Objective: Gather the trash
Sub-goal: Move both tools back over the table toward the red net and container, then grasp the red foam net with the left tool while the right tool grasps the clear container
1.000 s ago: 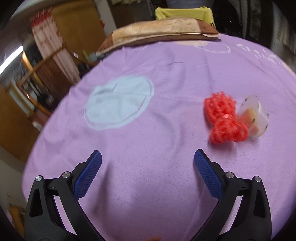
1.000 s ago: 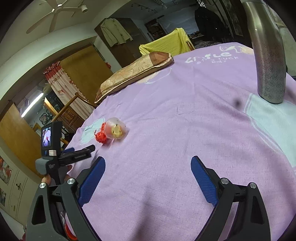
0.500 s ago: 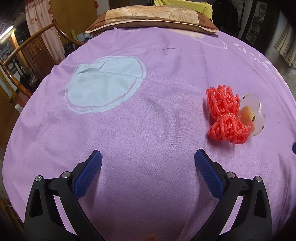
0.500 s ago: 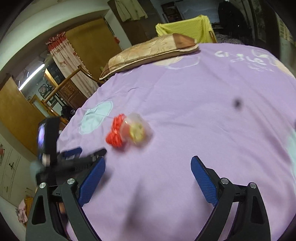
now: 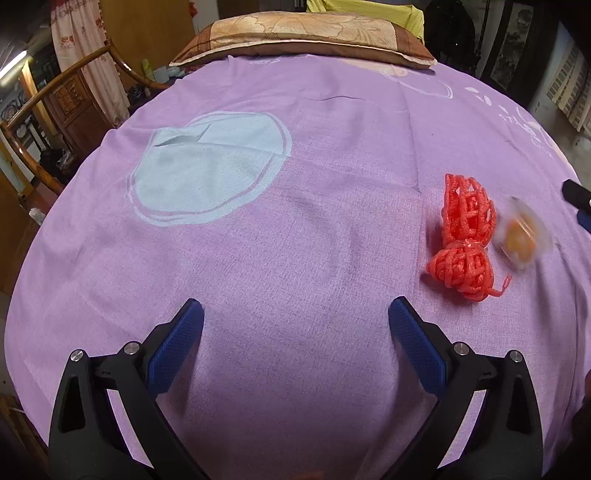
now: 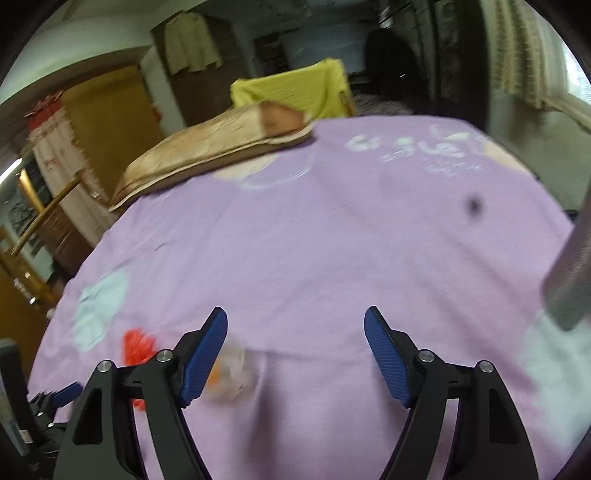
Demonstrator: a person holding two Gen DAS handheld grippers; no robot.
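1. The red foam fruit net (image 5: 463,236) lies bunched on the purple bedsheet (image 5: 295,229), pinched at its middle into two lobes, one nearer the pillow and one nearer the camera, with a loose strand trailing off the near lobe.
2. Just beside it, on the side away from the pale blue circle, lies a clear plastic cup (image 5: 521,238) with something orange inside; it is blurred, and whether it touches the net cannot be told.
3. In the right wrist view the same cup (image 6: 231,373) shows as a blurred pale shape right against the left finger of the right hand-held gripper (image 6: 295,354), with the net (image 6: 138,347) beyond that finger on its outer side.
4. The right hand-held gripper has its blue pads spread apart and nothing between them; the cup sits at the inner edge of the left pad, and contact cannot be judged through the blur.
5. The left hand-held gripper (image 5: 295,332) is spread wide over bare sheet, pinching nothing; the net and cup lie ahead of it and off to its right, apart from its right finger.
6. A pale blue circle (image 5: 208,166) is printed on the sheet, ahead and to the left of the left hand-held gripper.
7. A tan and brown pillow (image 5: 306,35) lies at the far end of the bed, with yellow cloth (image 6: 295,90) behind it.
8. A grey metal post (image 6: 572,273) stands at the right edge of the right wrist view.
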